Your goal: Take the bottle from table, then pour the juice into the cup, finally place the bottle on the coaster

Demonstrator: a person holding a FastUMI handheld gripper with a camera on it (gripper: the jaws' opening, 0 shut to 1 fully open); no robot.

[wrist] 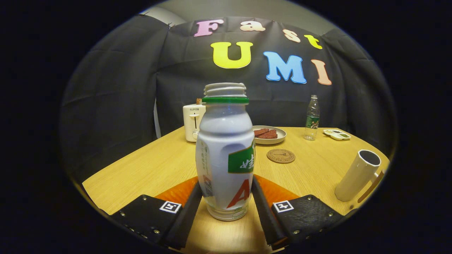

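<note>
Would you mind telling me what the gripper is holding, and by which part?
The gripper is shut on the uncapped juice bottle, its fingers pressing both sides of the lower body, near the base.

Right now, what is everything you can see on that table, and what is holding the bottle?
bottle: one, white with green neck ring, no cap, between the tongs
coaster: one, brown, round, beyond the bottle
cup: one, white, right of the tongs
plate: one, pale, holding dark slices, behind the coaster
toaster: one, white, far side
water bottle: one, clear, far side
small tray: one, white, beside the water bottle
table: one, light wood
tongs: one pair, both fingers against the bottle's sides
</note>
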